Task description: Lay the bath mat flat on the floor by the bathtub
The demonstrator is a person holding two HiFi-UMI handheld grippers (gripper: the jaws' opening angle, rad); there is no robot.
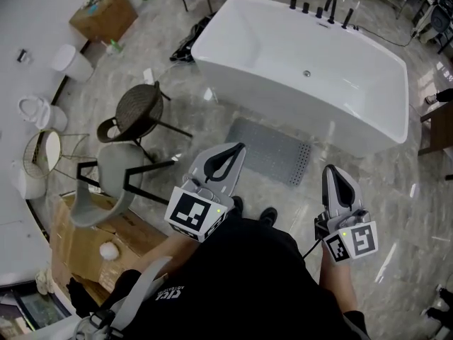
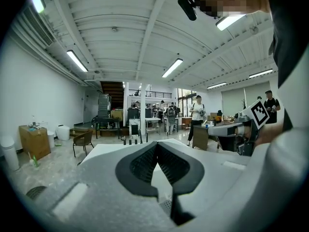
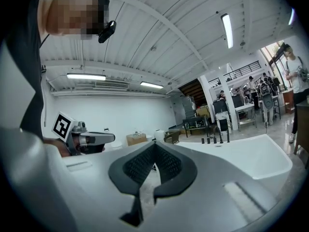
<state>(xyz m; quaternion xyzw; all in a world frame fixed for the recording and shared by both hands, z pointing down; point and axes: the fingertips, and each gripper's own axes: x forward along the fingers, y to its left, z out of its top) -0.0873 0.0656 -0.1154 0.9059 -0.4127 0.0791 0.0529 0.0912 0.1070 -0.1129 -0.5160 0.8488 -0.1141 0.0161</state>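
Observation:
The grey bath mat [image 1: 271, 151] lies spread flat on the marble floor along the near side of the white bathtub [image 1: 304, 69]. My left gripper [image 1: 238, 148] is held in the air near the mat's left end, jaws shut with nothing in them. My right gripper [image 1: 330, 169] hovers off the mat's right end, also shut and empty. In the left gripper view the jaw tips [image 2: 157, 144] meet in front of the tub [image 2: 111, 151], with the right gripper [image 2: 252, 124] at the right. In the right gripper view the jaw tips [image 3: 154, 146] touch, and the left gripper [image 3: 82, 139] shows at the left.
A dark wicker chair [image 1: 138, 112] and a grey chair [image 1: 113, 179] stand left of the mat. Cardboard boxes [image 1: 85, 243], white bins [image 1: 71, 62] and a wire basket [image 1: 42, 154] line the left wall. Black taps [image 1: 329, 9] sit on the tub's far rim. People [image 2: 197, 115] stand far off.

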